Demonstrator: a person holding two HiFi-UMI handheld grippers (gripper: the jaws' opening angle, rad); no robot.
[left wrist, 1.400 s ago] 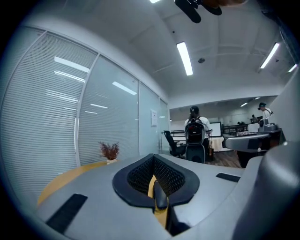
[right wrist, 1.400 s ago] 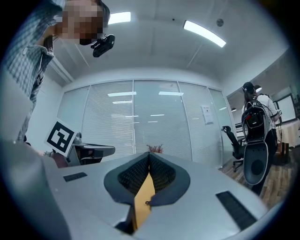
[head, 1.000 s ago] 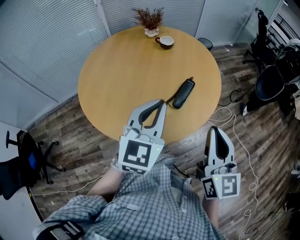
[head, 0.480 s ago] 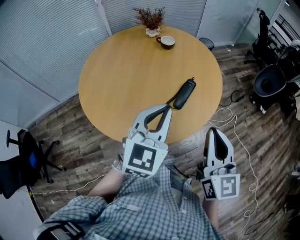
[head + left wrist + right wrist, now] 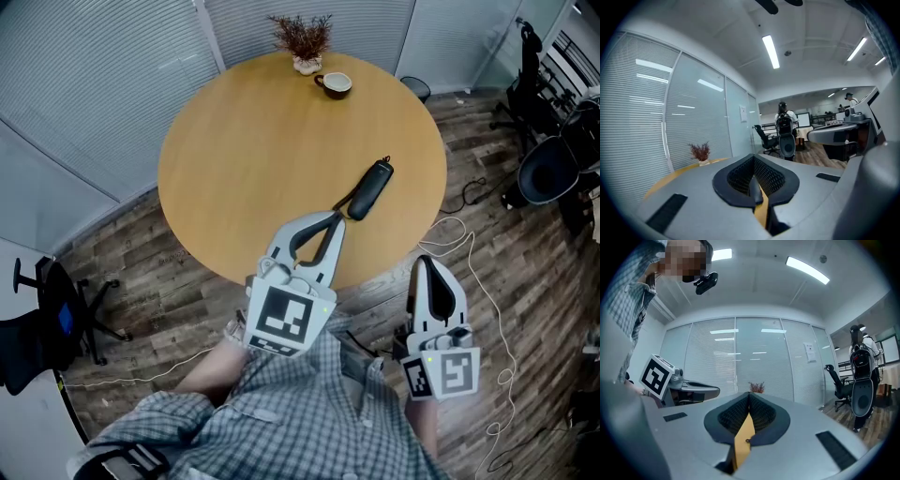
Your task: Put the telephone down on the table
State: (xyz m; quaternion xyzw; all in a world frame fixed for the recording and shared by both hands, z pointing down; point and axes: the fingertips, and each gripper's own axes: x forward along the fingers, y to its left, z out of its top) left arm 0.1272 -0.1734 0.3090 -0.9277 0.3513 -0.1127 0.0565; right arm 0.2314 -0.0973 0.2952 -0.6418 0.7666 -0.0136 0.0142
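Two jaw pairs closed, empty: left hand-held gripper (image 5: 335, 218), right hand-held gripper (image 5: 427, 262), telephone (image 5: 368, 188) flat on desk (image 5: 244, 141), far cup (image 5: 335, 83) contents unclear.

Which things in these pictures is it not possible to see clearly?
- Telephone: shows in neither gripper view; each gripper's own body fills the foreground.
- Left gripper tips and the telephone's near end: head view, touching or apart cannot be told.
- Cup contents: head view, too small.
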